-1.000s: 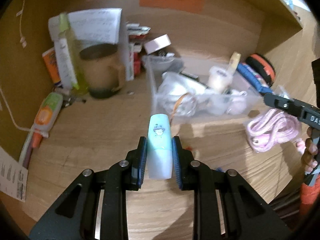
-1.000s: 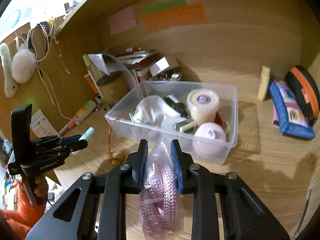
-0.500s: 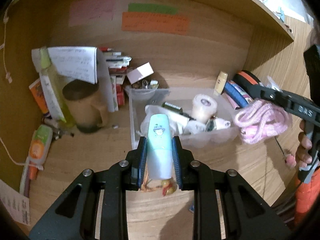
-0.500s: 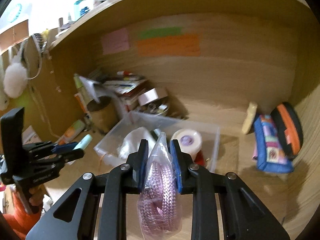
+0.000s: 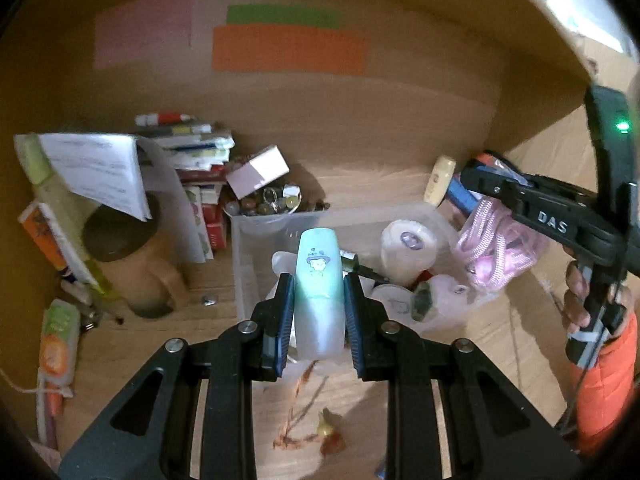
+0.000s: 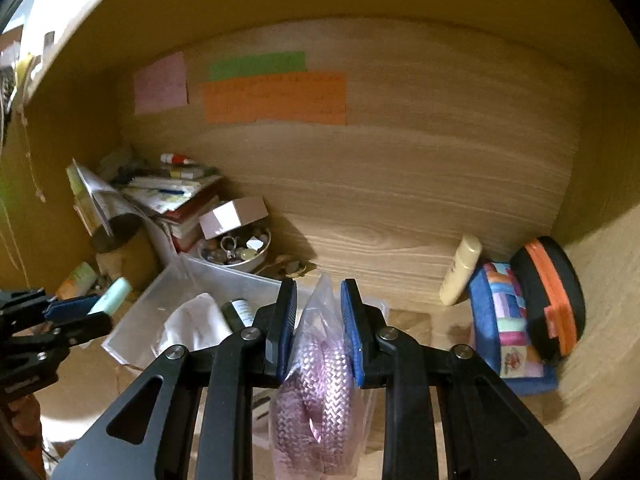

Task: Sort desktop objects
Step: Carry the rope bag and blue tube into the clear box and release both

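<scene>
My left gripper (image 5: 319,286) is shut on a mint-green tube (image 5: 319,292) with a small cartoon print, held above the near wall of the clear plastic bin (image 5: 256,232). My right gripper (image 6: 319,294) is shut on a clear bag of pink braided cord (image 6: 320,376). In the left wrist view that bag of cord (image 5: 500,244) hangs over the bin's right end, under the right gripper (image 5: 476,178). The right wrist view shows the left gripper (image 6: 94,312) at the left with the tube (image 6: 114,292) sticking out, near the bin (image 6: 168,284).
The bin holds a white jar (image 5: 406,246), white cloth and small items. Behind it are a bowl of trinkets (image 6: 234,250), a pink box (image 6: 234,216), stacked books and a brown cup (image 5: 132,264). Pouches (image 6: 504,316) and a cream tube (image 6: 460,270) lie at the right. An orange string (image 5: 304,428) lies in front.
Both grippers have lifted and moved in toward the bin, still gripping the tube and the bag of cord. The bag has moved from beside the bin to over its right end.
</scene>
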`<state>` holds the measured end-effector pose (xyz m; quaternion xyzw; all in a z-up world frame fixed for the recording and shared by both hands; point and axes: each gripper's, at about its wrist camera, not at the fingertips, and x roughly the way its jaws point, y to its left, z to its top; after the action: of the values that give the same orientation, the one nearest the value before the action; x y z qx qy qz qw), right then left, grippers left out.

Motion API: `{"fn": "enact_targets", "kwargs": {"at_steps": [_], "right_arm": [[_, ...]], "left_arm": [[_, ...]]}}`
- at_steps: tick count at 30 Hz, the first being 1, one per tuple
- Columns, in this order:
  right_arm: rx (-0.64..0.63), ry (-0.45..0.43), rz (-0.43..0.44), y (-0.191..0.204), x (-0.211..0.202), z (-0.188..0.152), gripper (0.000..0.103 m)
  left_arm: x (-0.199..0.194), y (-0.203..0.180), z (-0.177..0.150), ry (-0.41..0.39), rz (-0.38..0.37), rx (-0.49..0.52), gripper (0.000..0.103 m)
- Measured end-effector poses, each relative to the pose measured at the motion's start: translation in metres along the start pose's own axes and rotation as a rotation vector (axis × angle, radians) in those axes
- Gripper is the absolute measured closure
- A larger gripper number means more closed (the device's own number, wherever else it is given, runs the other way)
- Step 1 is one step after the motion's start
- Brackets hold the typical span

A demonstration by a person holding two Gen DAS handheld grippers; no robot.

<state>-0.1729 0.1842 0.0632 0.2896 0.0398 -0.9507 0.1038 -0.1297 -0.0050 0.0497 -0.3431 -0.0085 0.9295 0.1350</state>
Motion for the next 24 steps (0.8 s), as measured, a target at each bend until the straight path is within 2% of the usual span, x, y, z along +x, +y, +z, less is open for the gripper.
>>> {"fn": "enact_targets", "kwargs": {"at_steps": [8,14,18,21,23,24], "right_arm": [[-0.056,0.063,0.053,0.023,0.035,-0.009,0.082],[-0.1,0.113,0.108,0.043,0.053,-0.018,0.079],[-0.102,0.171,0.153,0.051,0.065,-0.028,0.079],[-0.1,0.231,0.177,0.056,0.075,-0.037,0.07],[-0.109,0.237,0.176,0.06,0.075,-0.039,0.056],[-0.113,0.236,0.178,0.062,0.073,-0.04,0.054]], "left_arm": [[0.055,0.003,-0.003,0.11,-0.01,-0.018,0.079],[0.068,0.009,-0.009,0.154,-0.02,-0.045,0.079],[0.066,0.013,-0.008,0.148,-0.024,-0.053,0.079],[0.06,0.013,-0.006,0.134,-0.018,-0.039,0.079],[0.053,0.013,-0.005,0.117,-0.009,-0.033,0.074],[0.05,0.014,-0.004,0.111,-0.008,-0.033,0.072]]}}
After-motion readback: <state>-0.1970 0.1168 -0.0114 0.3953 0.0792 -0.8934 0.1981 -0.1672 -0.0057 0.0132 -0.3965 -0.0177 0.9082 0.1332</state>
